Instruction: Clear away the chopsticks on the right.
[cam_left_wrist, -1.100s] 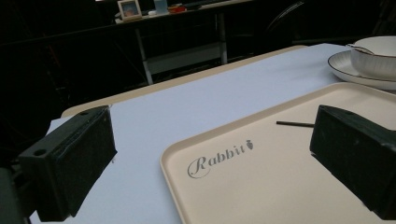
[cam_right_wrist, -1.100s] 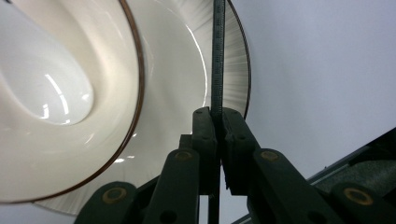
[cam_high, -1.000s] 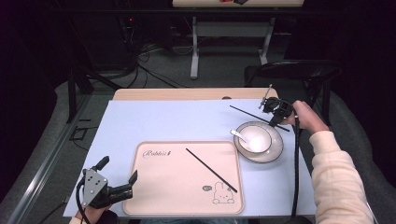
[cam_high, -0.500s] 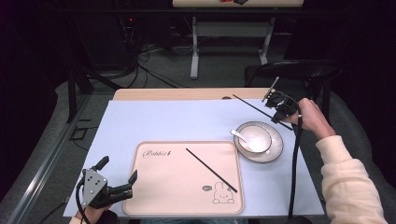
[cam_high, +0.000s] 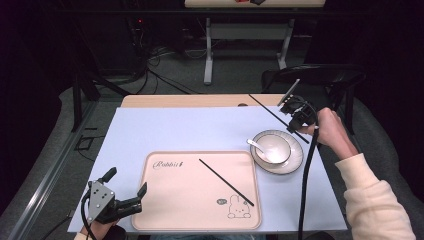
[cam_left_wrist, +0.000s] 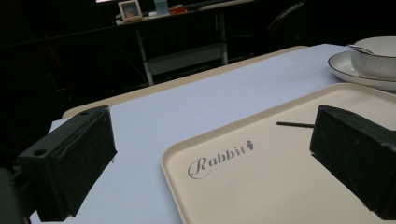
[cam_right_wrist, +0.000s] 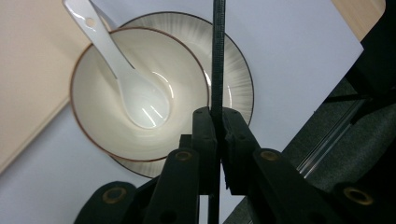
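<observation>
Right gripper (cam_high: 295, 112), seen from the high view above the far right part of the table, is clamping a black chopstick (cam_high: 272, 116) between fully closed jaws; in the right gripper view that chopstick (cam_right_wrist: 217, 56) is running straight up from the jaws, crossing over the rim of the white bowl (cam_right_wrist: 140, 93) and its saucer (cam_right_wrist: 233, 74). A white ceramic spoon (cam_right_wrist: 126, 74) is lying inside the bowl. The held chopstick is hanging in the air, apparently clear of the crockery, though the height above it is hard to judge from these angles.

Left gripper (cam_high: 122, 200) is resting at the near left corner of the pink tray (cam_high: 165, 210), jaws spread wide and holding nothing; its own view is showing the tray's "Rabbit" lettering between the two jaws.

Progress, as a judgement: one chopstick (cam_high: 226, 182) is already lying diagonally on the tray, so the pair is half gathered; the lifted stick is left to be carried over and laid beside it.

Clearance: the light blue mat (cam_high: 190, 130) between bowl and tray is offering open room for the transfer. The bowl's rim and the spoon handle are standing near the path, and the tray's raised lip is lying just beside the saucer, so the stick's long ends are needing care there.
</observation>
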